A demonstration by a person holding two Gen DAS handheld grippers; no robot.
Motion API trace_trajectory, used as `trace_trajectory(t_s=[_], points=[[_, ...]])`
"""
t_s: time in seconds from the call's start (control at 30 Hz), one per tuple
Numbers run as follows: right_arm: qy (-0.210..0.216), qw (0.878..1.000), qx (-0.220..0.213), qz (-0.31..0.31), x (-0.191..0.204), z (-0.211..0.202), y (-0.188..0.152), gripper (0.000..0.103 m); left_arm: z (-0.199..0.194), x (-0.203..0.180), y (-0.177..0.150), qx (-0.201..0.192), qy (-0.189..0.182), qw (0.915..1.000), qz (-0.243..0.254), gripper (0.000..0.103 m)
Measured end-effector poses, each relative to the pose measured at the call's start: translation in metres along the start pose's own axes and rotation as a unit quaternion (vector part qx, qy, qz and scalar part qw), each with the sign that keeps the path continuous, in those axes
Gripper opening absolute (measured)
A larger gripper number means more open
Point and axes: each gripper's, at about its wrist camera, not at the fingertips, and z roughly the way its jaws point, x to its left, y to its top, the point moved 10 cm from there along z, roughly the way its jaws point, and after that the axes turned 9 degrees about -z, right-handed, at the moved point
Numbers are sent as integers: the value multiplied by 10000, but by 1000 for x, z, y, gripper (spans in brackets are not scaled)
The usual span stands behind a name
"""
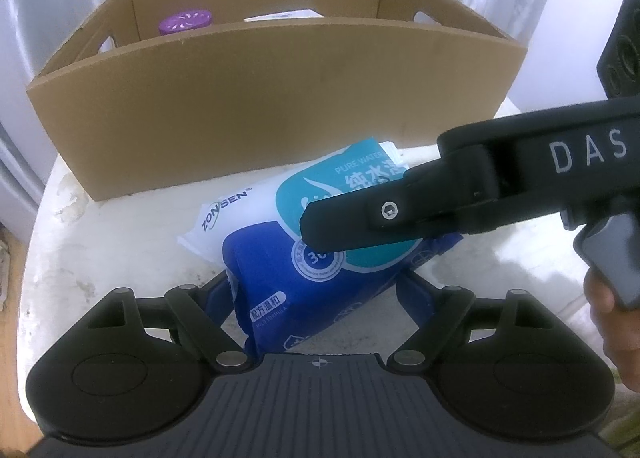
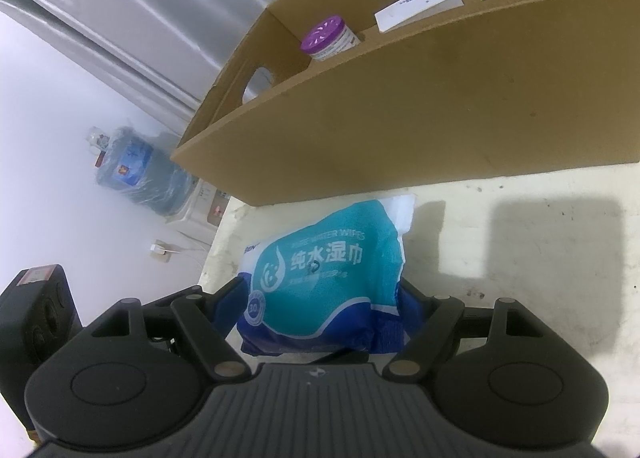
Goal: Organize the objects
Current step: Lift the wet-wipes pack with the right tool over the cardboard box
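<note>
A blue, teal and white pack of wet wipes point(image 1: 304, 254) lies on the white table in front of an open cardboard box point(image 1: 260, 98). My left gripper point(image 1: 316, 298) has its jaws closed on the pack's near end. My right gripper point(image 2: 320, 298) grips the same pack point(image 2: 324, 278) from the right side; in the left wrist view its black fingers point(image 1: 360, 218) lie across the pack's top. Inside the box stand a purple-lidded jar point(image 2: 326, 38) and a white flat carton point(image 2: 420, 6).
The white table point(image 2: 520, 258) is scuffed and ends close to the left of the pack. A water dispenser with a blue bottle point(image 2: 140, 174) stands on the floor beyond. Curtains hang behind the box.
</note>
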Motion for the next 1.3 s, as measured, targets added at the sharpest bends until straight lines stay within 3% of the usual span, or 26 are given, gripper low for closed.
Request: trace_trajectory(t_s=[0.07,0.3,0.43,1.3], points=[[-9,10000,0,-19,2,-1,1,80,-11,5,-16,-27,3,10000,9,83],[-24,10000,-18,-68,9,-5,4,80,-8,-4,-5,-107,18,9999,14,83],[-19,9999,-44,-100,11,-7,5,80,30,-27,24,-153,39,9999,6,83],[140,9981,-200,-560,52,-29,19,80,11,-40,64,-727,265,9969,-126,83]])
